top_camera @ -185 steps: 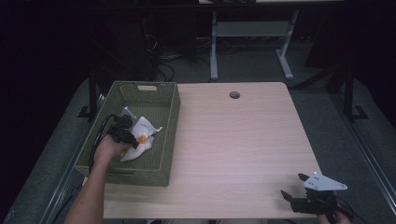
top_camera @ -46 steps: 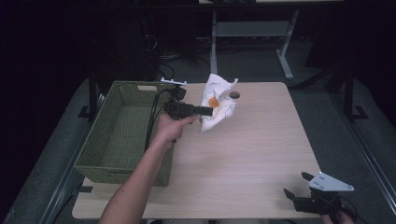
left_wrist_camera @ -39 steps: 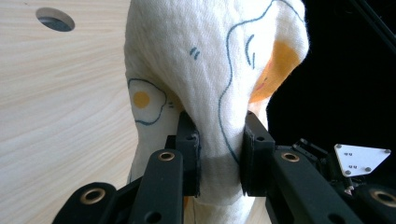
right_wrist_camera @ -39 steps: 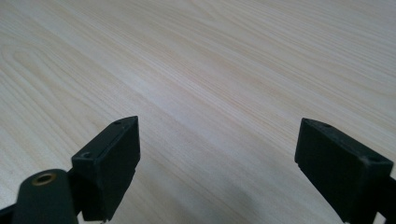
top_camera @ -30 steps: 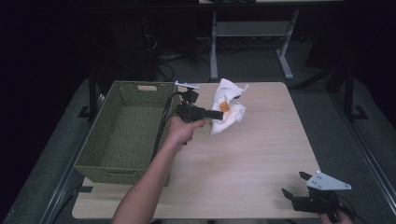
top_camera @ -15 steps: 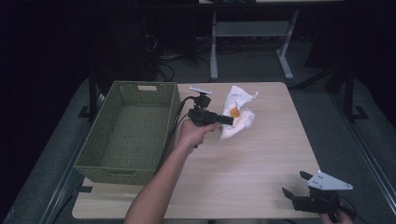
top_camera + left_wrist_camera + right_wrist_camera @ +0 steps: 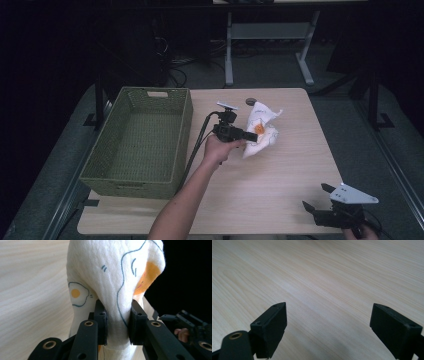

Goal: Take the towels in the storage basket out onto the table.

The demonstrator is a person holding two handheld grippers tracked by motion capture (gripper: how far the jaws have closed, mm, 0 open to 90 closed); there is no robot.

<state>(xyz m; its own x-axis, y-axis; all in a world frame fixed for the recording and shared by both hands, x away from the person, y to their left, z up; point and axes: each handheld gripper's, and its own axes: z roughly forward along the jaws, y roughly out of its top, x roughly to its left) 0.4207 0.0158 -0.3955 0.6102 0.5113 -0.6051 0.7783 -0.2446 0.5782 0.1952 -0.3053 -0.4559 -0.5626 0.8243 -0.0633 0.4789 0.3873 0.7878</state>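
Cloth (image 7: 260, 131), white with egg prints, hangs pinched in the closed left gripper (image 7: 250, 136) near the bench's (image 7: 280, 180) far edge, beside the basket (image 7: 140, 140); next it likely needs lowering and releasing, while the right gripper (image 7: 320, 200) waits open by the near right corner

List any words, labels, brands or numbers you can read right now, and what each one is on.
No readable text.
White cloth: printed drawings only, a fried egg, blue outlines and an orange patch; no letters or numbers.
Green woven basket: no label.
Left hand-held gripper and right hand-held gripper: black jaws carry no markings.
Wooden table: bare wood grain.
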